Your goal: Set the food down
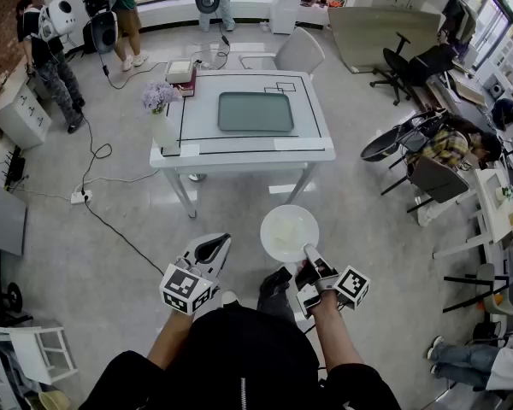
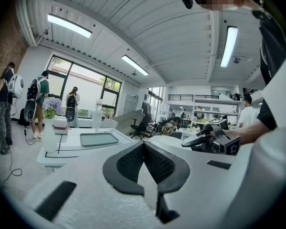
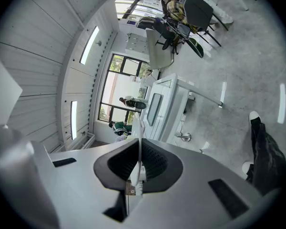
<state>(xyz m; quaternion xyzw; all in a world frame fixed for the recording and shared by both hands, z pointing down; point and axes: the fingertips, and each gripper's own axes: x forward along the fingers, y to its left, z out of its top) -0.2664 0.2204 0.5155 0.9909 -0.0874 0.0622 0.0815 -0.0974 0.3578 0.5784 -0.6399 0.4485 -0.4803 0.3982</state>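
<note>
A round white plate [image 1: 289, 232] hangs over the floor in front of me; I cannot make out any food on it. My right gripper [image 1: 309, 253] is shut on its near rim. In the right gripper view the plate [image 3: 140, 128] runs edge-on between the jaws of the right gripper [image 3: 139, 167]. My left gripper [image 1: 215, 244] hovers to the left of the plate, shut with nothing in it. The left gripper view shows the left gripper [image 2: 143, 145] with its pads touching, and the plate [image 2: 168, 140] beyond them. The white table [image 1: 312, 149] with a grey-green tray [image 1: 256, 111] stands ahead.
A vase of purple flowers [image 1: 161, 109] and a stack of books [image 1: 180, 73] sit on the table's left side. A chair [image 1: 297, 53] stands behind it. Cables [image 1: 98, 156] cross the floor at left. People stand at the back left; office chairs [image 1: 419, 148] crowd the right.
</note>
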